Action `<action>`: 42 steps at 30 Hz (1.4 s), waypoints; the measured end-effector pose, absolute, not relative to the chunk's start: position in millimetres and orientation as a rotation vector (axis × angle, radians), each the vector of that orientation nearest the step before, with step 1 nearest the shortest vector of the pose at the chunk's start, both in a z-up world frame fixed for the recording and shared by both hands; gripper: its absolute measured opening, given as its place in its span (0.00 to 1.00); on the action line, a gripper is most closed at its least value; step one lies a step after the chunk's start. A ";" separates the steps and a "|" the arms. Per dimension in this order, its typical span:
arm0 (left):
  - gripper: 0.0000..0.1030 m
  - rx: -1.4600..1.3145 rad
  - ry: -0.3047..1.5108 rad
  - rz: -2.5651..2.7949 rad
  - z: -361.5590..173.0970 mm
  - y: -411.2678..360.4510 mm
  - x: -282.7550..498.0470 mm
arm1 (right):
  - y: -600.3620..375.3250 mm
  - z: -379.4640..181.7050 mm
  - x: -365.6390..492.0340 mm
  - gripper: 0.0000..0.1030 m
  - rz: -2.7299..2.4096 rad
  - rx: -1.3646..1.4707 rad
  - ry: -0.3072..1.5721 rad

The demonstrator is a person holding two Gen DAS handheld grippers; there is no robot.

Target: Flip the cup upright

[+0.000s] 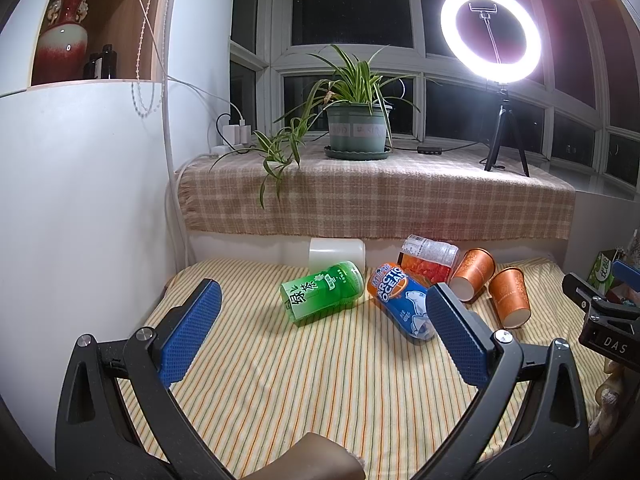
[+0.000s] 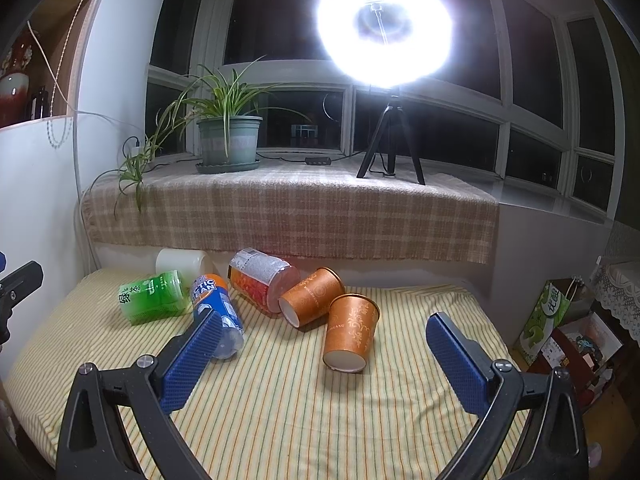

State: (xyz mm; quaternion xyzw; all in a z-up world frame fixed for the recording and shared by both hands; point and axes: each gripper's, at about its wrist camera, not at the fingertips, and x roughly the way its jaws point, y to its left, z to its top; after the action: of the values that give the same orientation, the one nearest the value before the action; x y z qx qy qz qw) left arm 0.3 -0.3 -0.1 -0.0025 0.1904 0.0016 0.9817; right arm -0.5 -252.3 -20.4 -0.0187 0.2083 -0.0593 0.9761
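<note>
Right claw [image 2: 324, 328] agape, "ARCTIC OCEAN" bottle [image 1: 402, 300] – toppled, orange cup [image 2: 350, 332] upturned

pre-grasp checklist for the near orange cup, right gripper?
1. Right gripper open: ok.
2. Fingers empty: ok.
3. Near orange cup lying on its side on the striped cloth, base toward the camera: ok.
4. Clear of the second orange cup: cannot tell, they look touching or nearly so.
5. Left gripper open, idle: ok.
6. Cup centred between the fingers: not ok, still ahead.
</note>
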 end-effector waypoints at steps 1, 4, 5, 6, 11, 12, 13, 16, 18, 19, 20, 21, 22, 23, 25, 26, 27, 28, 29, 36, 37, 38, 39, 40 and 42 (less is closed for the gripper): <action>1.00 -0.005 0.383 0.003 -0.1 -0.3 0.3 | -252.3 -20.1 -0.1 1.00 -0.119 -0.037 0.420; 1.00 -0.005 0.383 0.003 -0.1 -0.3 0.4 | -251.9 -20.4 -0.5 1.00 -0.120 -0.038 0.419; 1.00 -0.005 0.384 0.003 -0.1 -0.3 0.4 | -251.9 -19.9 -0.4 1.00 -0.120 -0.037 0.420; 1.00 -0.005 0.384 0.003 -0.3 -0.2 0.6 | -252.1 -21.5 -0.5 1.00 -0.121 -0.036 0.420; 1.00 -0.005 0.384 0.004 -0.1 -0.4 0.4 | -253.6 -23.8 -1.1 1.00 -0.122 -0.035 0.421; 1.00 -0.005 0.384 0.003 0.0 -0.3 0.3 | -253.6 -23.6 -1.1 1.00 -0.121 -0.034 0.421; 1.00 -0.005 0.384 0.003 0.0 -0.3 0.3 | -253.6 -23.7 -1.1 1.00 -0.120 -0.034 0.422; 1.00 -0.006 0.384 0.004 -0.1 -0.3 0.5 | -254.2 -25.8 -1.2 1.00 -0.118 -0.034 0.425; 1.00 -0.005 0.384 0.005 -0.1 -0.3 0.5 | -254.3 -26.5 -1.0 1.00 -0.118 -0.034 0.427; 1.00 -0.006 0.384 0.005 -0.1 -0.3 0.5 | -254.3 -26.6 -1.0 1.00 -0.118 -0.034 0.427; 1.00 -0.006 0.384 0.005 -0.2 -0.3 0.5 | -254.3 -26.7 -1.1 1.00 -0.117 -0.034 0.427; 1.00 -0.006 0.384 0.004 -0.1 -0.4 0.5 | -254.0 -26.7 -1.2 1.00 -0.117 -0.034 0.426; 1.00 -0.005 0.384 0.004 -0.1 -0.4 0.5 | -253.4 -27.5 -0.8 1.00 -0.117 -0.035 0.426; 1.00 -0.005 0.385 0.004 -0.1 -0.3 0.5 | -253.3 -26.9 -0.7 1.00 -0.117 -0.035 0.427; 1.00 -0.006 0.384 0.004 -0.1 -0.3 0.5 | -253.7 -27.1 -1.1 1.00 -0.116 -0.035 0.428; 1.00 -0.006 0.385 0.004 -0.1 -0.3 0.5 | -252.3 -28.3 0.4 1.00 -0.115 -0.036 0.431; 1.00 -0.006 0.385 0.004 -0.1 -0.3 0.6 | -252.1 -28.9 0.7 1.00 -0.114 -0.037 0.433; 1.00 -0.005 0.385 0.004 -0.2 -0.3 0.6 | -252.1 -29.4 0.7 1.00 -0.114 -0.037 0.434; 1.00 -0.005 0.385 0.004 -0.1 -0.3 0.6 | -252.1 -29.8 0.8 1.00 -0.113 -0.036 0.435; 1.00 -0.006 0.386 0.004 -0.2 -0.3 0.7 | -251.9 -30.0 1.0 1.00 -0.112 -0.035 0.437; 1.00 -0.006 0.386 0.004 -0.3 -0.3 0.7 | -251.8 -30.1 1.0 1.00 -0.112 -0.035 0.437; 1.00 -0.006 0.386 0.004 -0.1 -0.2 0.7 | -251.7 -30.2 1.1 1.00 -0.111 -0.035 0.437; 1.00 -0.006 0.386 0.003 -0.2 -0.2 0.7 | -251.6 -29.2 1.7 1.00 -0.111 -0.034 0.439; 1.00 -0.006 0.387 0.003 -0.2 -0.2 0.8 | -251.5 -29.5 1.7 1.00 -0.111 -0.035 0.439; 1.00 -0.006 0.386 0.004 -0.1 -0.2 0.8 | -250.8 -30.3 1.8 1.00 -0.109 -0.035 0.441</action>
State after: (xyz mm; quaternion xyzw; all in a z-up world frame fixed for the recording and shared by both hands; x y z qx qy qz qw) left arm 0.8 -0.2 -0.1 -0.0032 0.1920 0.0019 0.9814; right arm 1.8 -250.8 -30.3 -0.0173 0.2185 -0.0542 0.9742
